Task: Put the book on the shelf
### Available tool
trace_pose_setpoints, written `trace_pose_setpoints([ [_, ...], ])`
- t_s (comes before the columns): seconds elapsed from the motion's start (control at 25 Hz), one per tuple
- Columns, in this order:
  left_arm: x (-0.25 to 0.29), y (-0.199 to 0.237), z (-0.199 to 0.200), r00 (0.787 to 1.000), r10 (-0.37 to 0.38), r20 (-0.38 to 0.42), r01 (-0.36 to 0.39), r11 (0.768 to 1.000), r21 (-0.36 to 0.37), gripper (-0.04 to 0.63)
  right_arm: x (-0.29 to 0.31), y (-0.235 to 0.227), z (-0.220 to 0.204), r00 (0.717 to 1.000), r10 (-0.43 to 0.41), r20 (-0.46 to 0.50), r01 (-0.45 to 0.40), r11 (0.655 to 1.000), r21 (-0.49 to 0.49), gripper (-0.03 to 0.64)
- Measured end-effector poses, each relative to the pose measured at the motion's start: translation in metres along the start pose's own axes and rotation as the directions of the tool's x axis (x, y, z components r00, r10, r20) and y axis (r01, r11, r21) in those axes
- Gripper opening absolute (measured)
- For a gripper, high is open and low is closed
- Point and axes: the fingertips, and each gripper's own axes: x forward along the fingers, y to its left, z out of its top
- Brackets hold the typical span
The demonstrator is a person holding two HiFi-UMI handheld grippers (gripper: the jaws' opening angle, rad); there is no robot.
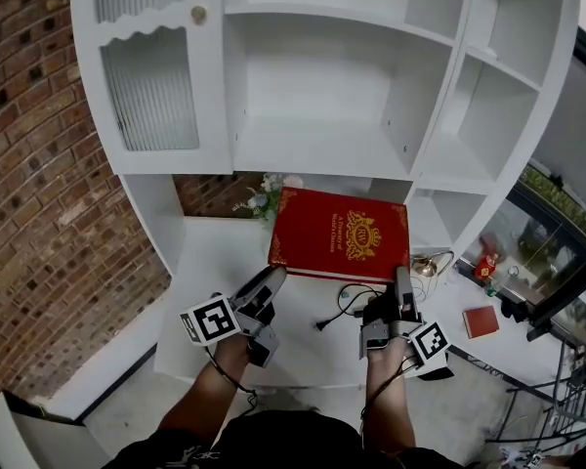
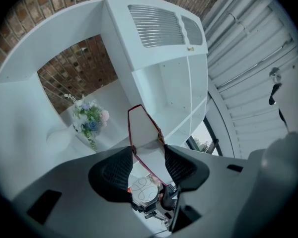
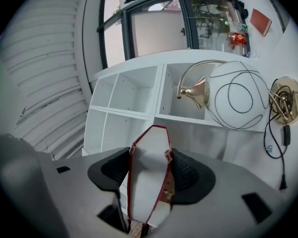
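Note:
A large red book [image 1: 340,233] with a gold crest is held flat, cover up, over the white desk [image 1: 210,252], below the open compartments of the white shelf unit [image 1: 322,149]. My left gripper [image 1: 272,277] is shut on its near left corner, and my right gripper [image 1: 402,281] is shut on its near right corner. In the left gripper view the book's page edge [image 2: 144,133] stands between the black pads of the left gripper [image 2: 146,163]. The right gripper view shows the book [image 3: 146,177] clamped the same way in the right gripper [image 3: 148,168].
A small flower bunch [image 1: 264,195] stands behind the book against the brick back wall. A gold lamp with a white globe [image 3: 233,95] and its black cable [image 1: 344,311] lie on the desk at right. A small red book [image 1: 481,320] lies further right. A ribbed-glass cabinet door [image 1: 151,86] is upper left.

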Motion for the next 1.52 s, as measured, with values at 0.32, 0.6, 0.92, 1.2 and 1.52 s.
trace_pose_setpoints([
  [0.32,0.003,-0.017,0.009,0.999,-0.029,0.032,0.028,0.999,0.036,0.213,0.014,0.022,0.009,0.998,0.061,-0.005,-0.061,0.998,-0.034,0.273],
  [0.6,0.003,-0.022,0.027,0.998,0.034,0.051,-0.043,0.982,0.183,0.082,0.035,0.039,0.007,0.993,0.119,-0.018,-0.119,0.993,-0.002,0.272],
  [0.92,0.011,-0.032,0.052,0.995,0.026,0.099,-0.053,0.959,0.277,0.054,0.062,0.053,0.007,0.987,0.158,-0.019,-0.157,0.987,0.032,0.272],
  [1.2,0.027,-0.029,0.072,0.992,0.049,0.12,-0.087,0.938,0.335,0.055,0.088,0.056,0.007,0.986,0.16,-0.035,-0.159,0.987,0.029,0.272],
  [1.52,0.053,-0.023,0.09,0.988,0.079,0.131,-0.124,0.914,0.387,0.055,0.122,0.054,0.017,0.992,0.125,-0.036,-0.125,0.992,0.007,0.276],
])
